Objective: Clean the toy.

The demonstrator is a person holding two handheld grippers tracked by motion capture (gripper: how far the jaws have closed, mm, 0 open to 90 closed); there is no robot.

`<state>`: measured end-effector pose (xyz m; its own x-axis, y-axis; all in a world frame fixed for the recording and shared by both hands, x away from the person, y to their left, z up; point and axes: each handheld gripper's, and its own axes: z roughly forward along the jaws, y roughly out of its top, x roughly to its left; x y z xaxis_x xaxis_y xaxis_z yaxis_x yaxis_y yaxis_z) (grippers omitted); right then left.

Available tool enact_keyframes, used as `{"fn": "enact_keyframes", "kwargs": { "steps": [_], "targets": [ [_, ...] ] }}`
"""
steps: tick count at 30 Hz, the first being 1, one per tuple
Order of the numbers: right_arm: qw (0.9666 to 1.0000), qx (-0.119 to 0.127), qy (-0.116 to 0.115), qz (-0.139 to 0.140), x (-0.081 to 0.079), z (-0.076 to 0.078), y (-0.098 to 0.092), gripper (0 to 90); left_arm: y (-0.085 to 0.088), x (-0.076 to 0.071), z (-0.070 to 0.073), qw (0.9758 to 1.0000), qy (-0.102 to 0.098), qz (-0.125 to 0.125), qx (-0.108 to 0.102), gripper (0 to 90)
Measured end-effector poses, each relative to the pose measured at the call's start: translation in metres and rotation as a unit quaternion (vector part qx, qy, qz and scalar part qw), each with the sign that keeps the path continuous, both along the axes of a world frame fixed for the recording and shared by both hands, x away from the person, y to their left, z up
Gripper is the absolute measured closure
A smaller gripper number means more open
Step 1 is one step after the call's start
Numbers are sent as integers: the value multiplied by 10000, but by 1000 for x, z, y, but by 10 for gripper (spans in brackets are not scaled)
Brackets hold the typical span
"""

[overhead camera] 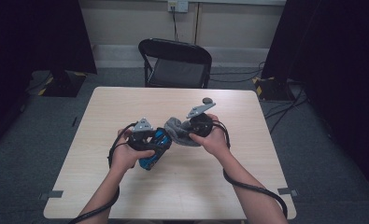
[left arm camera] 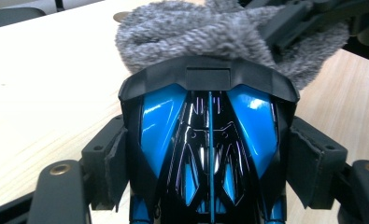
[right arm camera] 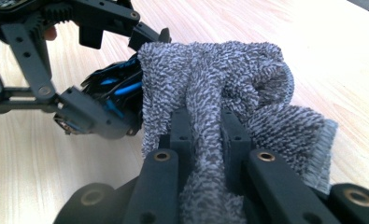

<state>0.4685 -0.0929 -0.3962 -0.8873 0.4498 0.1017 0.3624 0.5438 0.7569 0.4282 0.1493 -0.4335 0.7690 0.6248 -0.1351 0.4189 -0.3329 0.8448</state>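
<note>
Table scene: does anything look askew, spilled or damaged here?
Nothing stands out. The left gripper clamps a blue toy car; the right gripper pinches a grey cloth against the car's end. No damage shows.

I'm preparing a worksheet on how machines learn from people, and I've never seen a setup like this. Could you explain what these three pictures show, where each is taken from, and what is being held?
No robot here: a person at a wooden table holds a hand-operated two-jaw gripper in each hand. The high view looks down from above the person's side. The other two pictures come from small cameras riding on each gripper, looking along its black jaws.

The left gripper is clamped on a glossy blue and black toy car, one pad on each side of it. The right gripper pinches a fuzzy grey cloth tightly between its jaws. The cloth is pressed against the car's end, as if to wipe it. A black folding chair stands beyond the table.
</note>
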Motion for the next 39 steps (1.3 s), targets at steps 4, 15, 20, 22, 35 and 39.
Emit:
{"fn": "enact_keyframes", "kwargs": {
  "steps": [4, 15, 20, 22, 35, 39],
  "targets": [
    [10000, 22, 13, 41, -3, -1, -1, 794, 4, 1, -1, 10000, 6, 70, -10, 255],
    [9999, 56, 45, 137, -11, -5, -4, 794, 7, 3, -3, 9999, 24, 141, 34, 255],
    [9998, 48, 10, 172, -14, -5, -5, 794, 9, 3, -2, 9998, -8, 181, 53, 255],
    [9998, 56, 5, 190, -15, -6, -6, 794, 10, 3, -2, 9998, -6, 210, 36, 255],
    [9995, 15, 41, 316, -27, -11, -10, 794, 20, 5, 1, 9991, -35, 417, -60, 255],
    [9997, 61, 15, 219, -26, -8, -16, 793, 20, 5, 5, 9990, -72, 425, -109, 256]
  ]
}}
